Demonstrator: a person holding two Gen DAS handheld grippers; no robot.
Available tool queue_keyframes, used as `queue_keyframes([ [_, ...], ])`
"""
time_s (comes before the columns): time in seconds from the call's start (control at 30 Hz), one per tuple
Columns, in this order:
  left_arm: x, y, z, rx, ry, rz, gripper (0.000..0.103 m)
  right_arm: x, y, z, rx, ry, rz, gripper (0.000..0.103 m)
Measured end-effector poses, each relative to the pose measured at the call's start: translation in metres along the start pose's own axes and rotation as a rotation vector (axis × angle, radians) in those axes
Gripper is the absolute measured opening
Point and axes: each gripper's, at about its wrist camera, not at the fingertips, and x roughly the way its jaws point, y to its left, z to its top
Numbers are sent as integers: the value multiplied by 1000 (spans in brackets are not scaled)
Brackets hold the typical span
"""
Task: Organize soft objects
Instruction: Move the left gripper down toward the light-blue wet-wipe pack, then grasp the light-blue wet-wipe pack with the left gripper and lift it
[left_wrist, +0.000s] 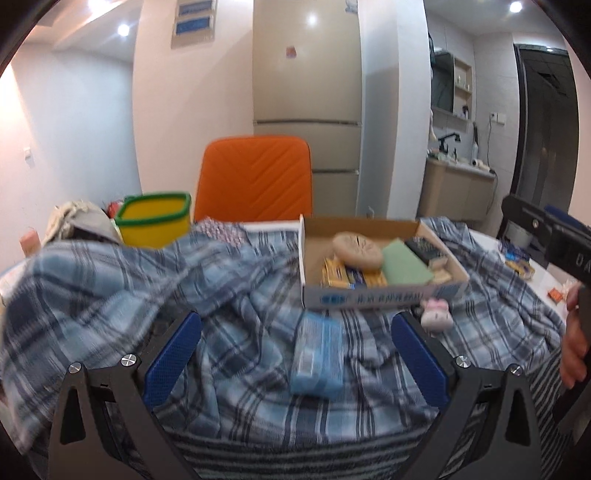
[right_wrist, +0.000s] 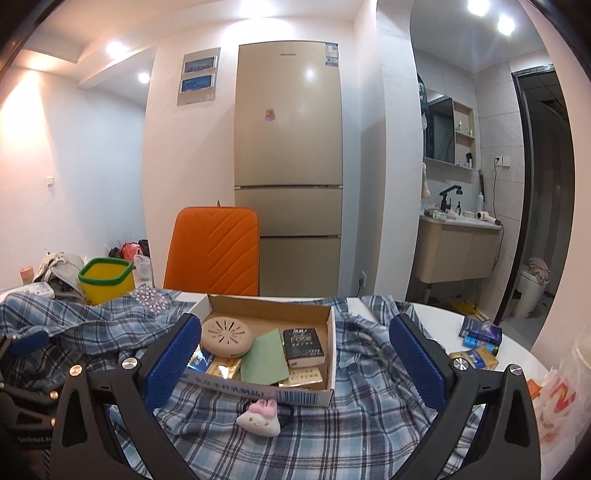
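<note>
Hovering with fingers spread wide and empty, the left gripper (left_wrist: 295, 354) framed a blue packet (left_wrist: 317, 356); the right gripper (right_wrist: 291, 365), equally agape, faced the cardboard box (right_wrist: 332, 347).

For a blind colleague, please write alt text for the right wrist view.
The open right claw frames a shallow cardboard box on a blue plaid cloth, holding a round beige pad, a green sponge and small packets. A small white bunny toy lies before the box; behind stand an orange chair and a beige fridge.
</note>
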Motion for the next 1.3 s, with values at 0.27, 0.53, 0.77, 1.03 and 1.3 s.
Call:
queue_keyframes([
  [0.27,19,4,-13,-42,179,-62,102,15,4,-15,-7,62,12,103],
  [0.53,35,-7,-6,10,247,-39,102,23,4,-23,-9,98,16,103],
  [0.77,55,-17,19,38,242,-61,102,29,3,-27,-2,124,16,103],
  [1.03,94,-12,-1,10,363,-48,83,39,3,-32,6,172,23,103],
  [1.3,111,-17,-13,28,458,-49,75,45,4,-35,6,197,35,103],
])
